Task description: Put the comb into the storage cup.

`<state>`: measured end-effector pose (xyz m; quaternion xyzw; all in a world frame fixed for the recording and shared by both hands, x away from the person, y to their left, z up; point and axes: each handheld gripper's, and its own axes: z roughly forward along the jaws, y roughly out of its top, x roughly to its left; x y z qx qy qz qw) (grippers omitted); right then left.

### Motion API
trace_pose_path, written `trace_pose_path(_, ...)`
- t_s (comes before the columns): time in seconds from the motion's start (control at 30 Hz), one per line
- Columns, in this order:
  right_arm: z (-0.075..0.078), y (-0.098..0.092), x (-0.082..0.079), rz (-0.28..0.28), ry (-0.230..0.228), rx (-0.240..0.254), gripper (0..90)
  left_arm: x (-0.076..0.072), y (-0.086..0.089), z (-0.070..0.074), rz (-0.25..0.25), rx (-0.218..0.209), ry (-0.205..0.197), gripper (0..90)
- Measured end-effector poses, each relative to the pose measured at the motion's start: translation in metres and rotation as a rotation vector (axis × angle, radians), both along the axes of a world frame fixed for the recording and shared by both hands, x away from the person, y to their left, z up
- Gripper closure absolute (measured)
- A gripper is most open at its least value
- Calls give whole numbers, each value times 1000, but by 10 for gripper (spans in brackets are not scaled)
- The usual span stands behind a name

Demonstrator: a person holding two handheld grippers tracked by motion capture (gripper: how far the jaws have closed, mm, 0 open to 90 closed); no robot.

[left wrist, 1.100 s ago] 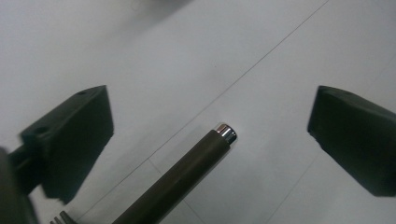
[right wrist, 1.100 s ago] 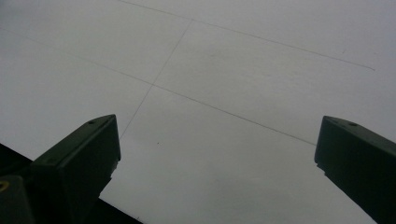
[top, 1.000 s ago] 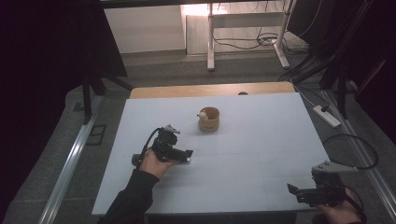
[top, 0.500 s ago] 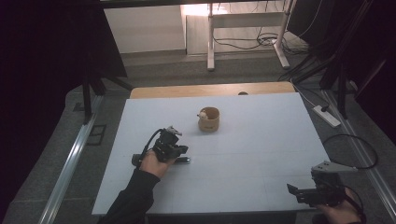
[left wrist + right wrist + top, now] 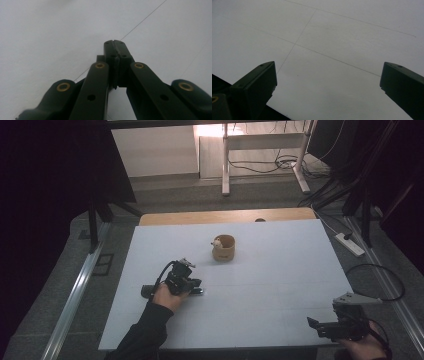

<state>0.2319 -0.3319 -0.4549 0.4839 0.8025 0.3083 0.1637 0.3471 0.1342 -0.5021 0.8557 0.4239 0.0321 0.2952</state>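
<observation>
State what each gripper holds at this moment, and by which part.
Nothing is held. The left gripper is shut with its jaws pressed together on nothing, above the white table. The right gripper stands open over bare table.

Dim room, grey floor (image 5: 75, 320), white table (image 5: 280, 270)

Your nearest object is the small tan cup (image 5: 224, 248), standing upright on the white table (image 5: 280, 270), towards its far middle, with a little pale figure perched at its rim's left side.
</observation>
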Motion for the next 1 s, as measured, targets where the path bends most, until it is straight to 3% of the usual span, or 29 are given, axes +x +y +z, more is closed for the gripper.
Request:
trace_pose_path(0.1,0,0,0,1,-1,0,16,1,-2,-4,-3,24,0,886)
trace_pose_path(0.53,0,0,0,3,2,-4,21,4,-4,-12,8,41,26,885)
trace_pose_path(1.0,0,0,0,7,-3,1,24,-7,-10,-12,-34,78,55,886)
